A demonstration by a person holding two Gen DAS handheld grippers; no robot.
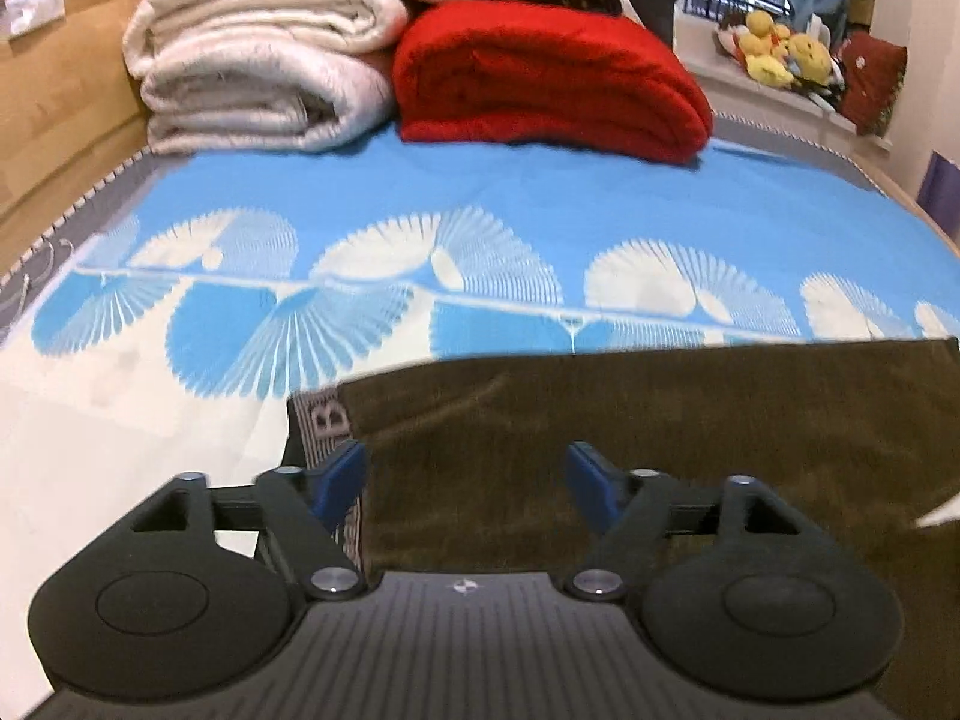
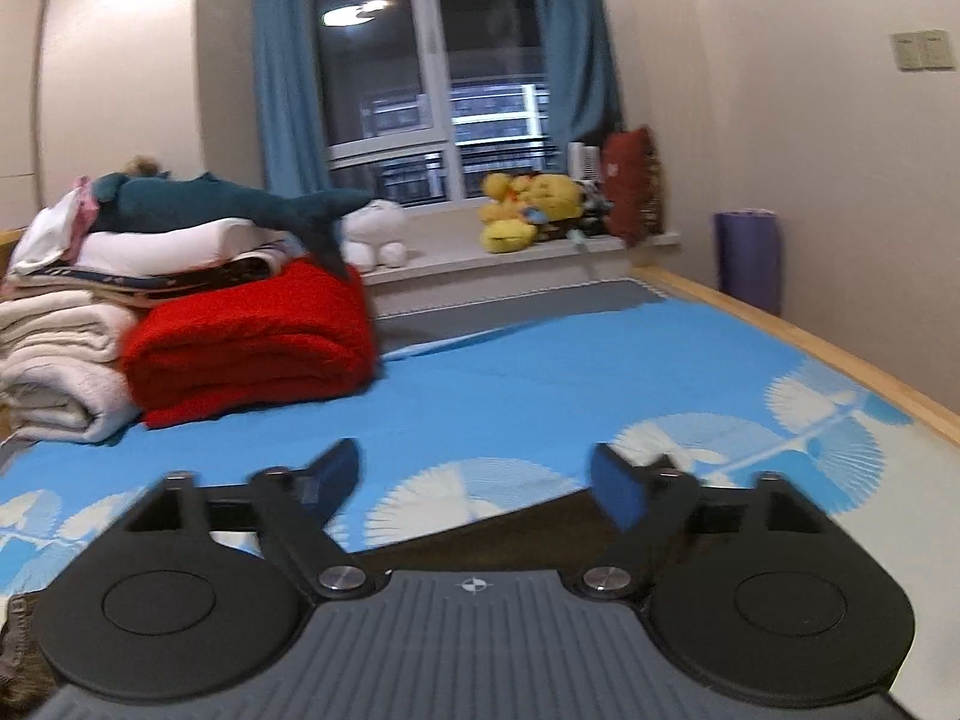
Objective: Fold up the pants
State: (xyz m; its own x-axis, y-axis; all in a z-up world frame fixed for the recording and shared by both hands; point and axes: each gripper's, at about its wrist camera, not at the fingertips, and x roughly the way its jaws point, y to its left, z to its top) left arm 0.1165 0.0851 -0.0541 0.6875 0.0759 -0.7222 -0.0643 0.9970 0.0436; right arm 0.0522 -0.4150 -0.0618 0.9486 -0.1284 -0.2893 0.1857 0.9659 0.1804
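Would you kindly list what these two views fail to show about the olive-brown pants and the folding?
- Olive-brown pants: near part hidden by the left gripper body; right side cut by the edge.
- Right wrist view: only a dark strip of pants, behind the right gripper.
- Waistband lettering: blurred.

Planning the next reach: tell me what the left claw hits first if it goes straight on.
Most likely the olive pants lying below the open left claw; depth is unclear, and beyond lies the blue bedspread.

Pants (image 1: pixel 630 420): dark olive, lettered grey waistband. Bedspread (image 1: pixel 540 204): sky blue, white fan motifs. Blankets: one red (image 1: pixel 552 78), one cream (image 1: pixel 258 60). Plush shark (image 2: pixel 210 201): teal. Curtains (image 2: pixel 282 78): blue. Gripper pads (image 1: pixel 339 474): blue.
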